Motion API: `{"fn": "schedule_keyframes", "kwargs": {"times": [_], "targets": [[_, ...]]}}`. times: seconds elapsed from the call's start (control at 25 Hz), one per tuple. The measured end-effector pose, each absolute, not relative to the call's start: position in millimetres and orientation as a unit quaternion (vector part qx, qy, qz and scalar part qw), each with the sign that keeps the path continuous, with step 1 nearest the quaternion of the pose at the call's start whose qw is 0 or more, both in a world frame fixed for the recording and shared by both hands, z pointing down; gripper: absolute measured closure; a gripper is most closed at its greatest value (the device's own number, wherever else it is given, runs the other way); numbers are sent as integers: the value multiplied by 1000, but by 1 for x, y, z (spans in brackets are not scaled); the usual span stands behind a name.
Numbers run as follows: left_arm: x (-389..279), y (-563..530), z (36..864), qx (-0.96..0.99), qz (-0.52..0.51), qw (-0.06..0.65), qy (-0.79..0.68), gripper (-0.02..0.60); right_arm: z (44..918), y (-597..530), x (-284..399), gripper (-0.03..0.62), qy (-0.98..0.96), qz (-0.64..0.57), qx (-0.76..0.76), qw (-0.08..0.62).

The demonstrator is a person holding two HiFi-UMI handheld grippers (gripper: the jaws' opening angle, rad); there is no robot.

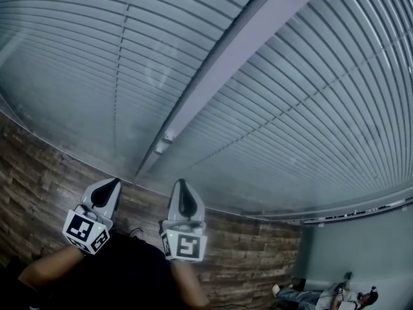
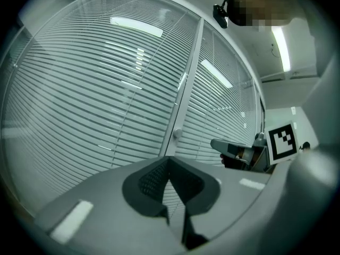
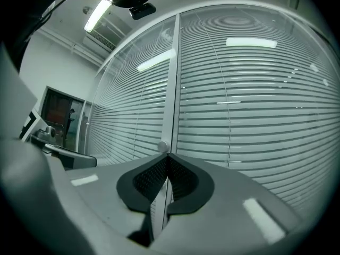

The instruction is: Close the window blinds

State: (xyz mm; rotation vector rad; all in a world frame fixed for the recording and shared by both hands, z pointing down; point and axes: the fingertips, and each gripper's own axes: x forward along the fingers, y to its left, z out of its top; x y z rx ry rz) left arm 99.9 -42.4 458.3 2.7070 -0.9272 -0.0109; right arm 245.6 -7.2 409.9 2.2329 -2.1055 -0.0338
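Slatted window blinds (image 1: 271, 108) fill the whole wall ahead of you, in two panels split by a pale frame post (image 1: 219, 70), with a wood-panelled wall (image 1: 45, 186) below them. The slats look only partly turned, with dark gaps between them, so the closing is not yet done. You are at the approach step. Your left tool (image 1: 111, 187) and right tool (image 1: 183, 189) are both raised side by side near the foot of the post, each with its jaws pressed together on nothing, and neither touches the blinds. No wand or pull cord shows, only thin strings running down the slats. The likeliest control is the small round knob (image 1: 168, 136) on the post, just beyond both tools. Your next move probably calls for parting one tool's jaws, setting them around that knob and turning it. You have open room on both sides. A person (image 1: 322, 296) on the floor far to your right is well apart.
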Motion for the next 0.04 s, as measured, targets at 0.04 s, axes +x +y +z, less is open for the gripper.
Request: {"fn": "schedule_keyframes", "kwargs": {"times": [0.04], "targets": [[102,-42,459,936,-3,140,-322,580,411,-7,247,594,-687,-10,726,37]]}}
